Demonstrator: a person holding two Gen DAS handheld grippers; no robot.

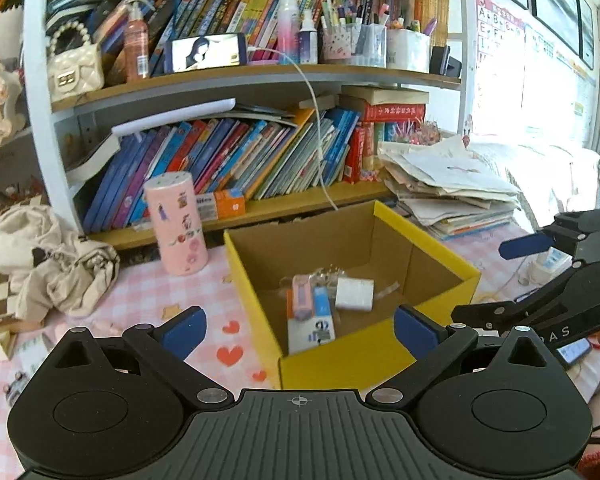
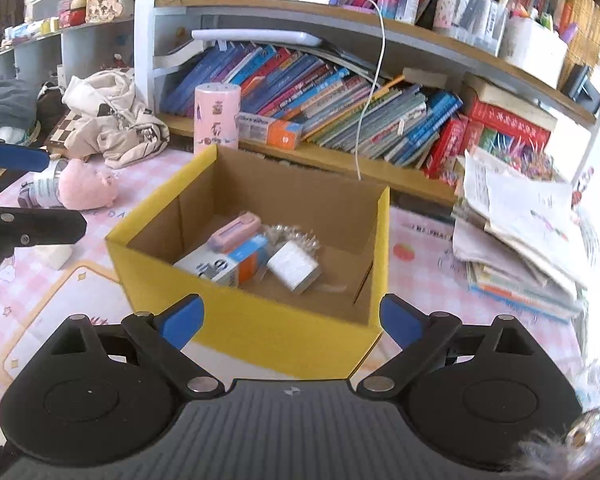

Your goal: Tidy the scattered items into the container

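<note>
The yellow cardboard box (image 1: 380, 344) sits open-topped on the pink checked worktop (image 1: 148, 296), so things can be dropped in from above. On its floor, huddled together, lie a white-and-orange carton (image 2: 224, 266), a pink case (image 2: 236, 230) across it, a white charger block (image 2: 294, 266) and a crinkled clear wrapper (image 2: 292, 236). Both the left gripper (image 1: 298, 328) and right gripper (image 2: 290, 316) hover at the box's near wall, jaws spread wide and empty. A pink plush toy (image 2: 86, 186) lies on the worktop left of the box.
</note>
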